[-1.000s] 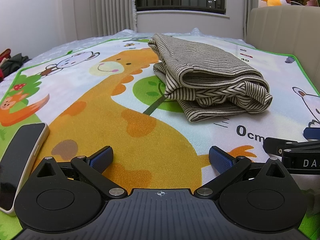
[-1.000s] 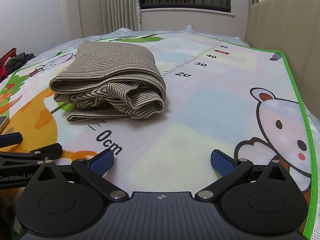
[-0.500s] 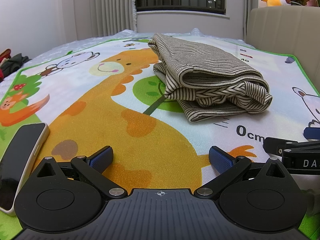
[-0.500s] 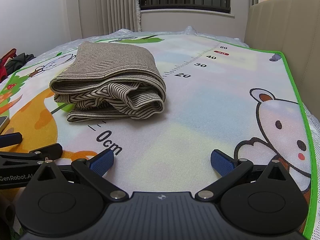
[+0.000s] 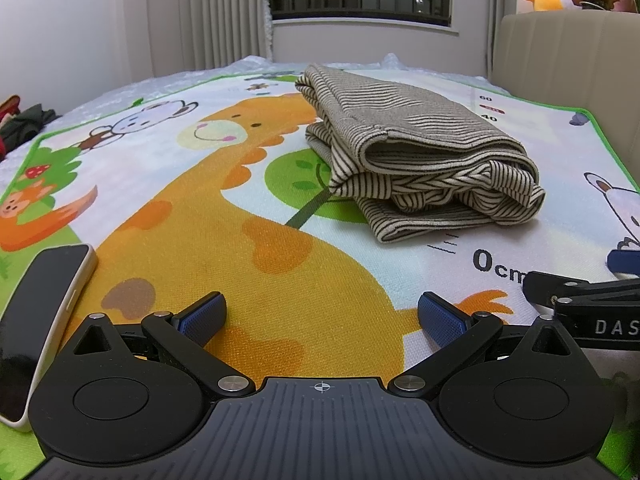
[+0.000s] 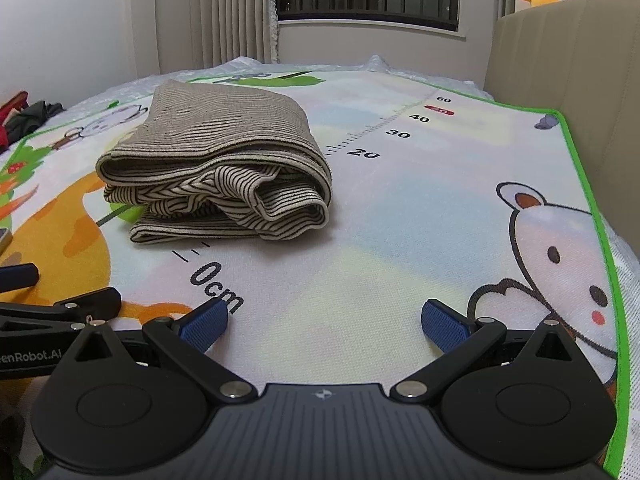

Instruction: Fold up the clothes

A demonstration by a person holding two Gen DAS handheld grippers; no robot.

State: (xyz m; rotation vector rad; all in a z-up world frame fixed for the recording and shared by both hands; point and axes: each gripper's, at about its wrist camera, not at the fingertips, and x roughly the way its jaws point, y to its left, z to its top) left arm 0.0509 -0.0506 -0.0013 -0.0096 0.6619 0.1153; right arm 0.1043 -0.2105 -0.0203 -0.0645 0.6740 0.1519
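Observation:
A striped beige and black garment [image 5: 420, 160] lies folded in a thick bundle on the cartoon play mat [image 5: 200, 208]. It also shows in the right wrist view [image 6: 224, 168], left of centre. My left gripper [image 5: 322, 316] is open and empty, low over the mat, well short of the garment. My right gripper [image 6: 324, 322] is open and empty, low over the mat near the "0cm" mark, short of the garment. The right gripper's side shows at the right edge of the left wrist view [image 5: 588, 300].
A phone [image 5: 36, 328] lies on the mat by my left gripper. A padded beige headboard [image 6: 568, 80] stands along the right. Dark clothes [image 5: 24, 124] lie off the mat at far left. A window and curtains stand behind. The mat's green edge [image 6: 600, 240] runs down the right.

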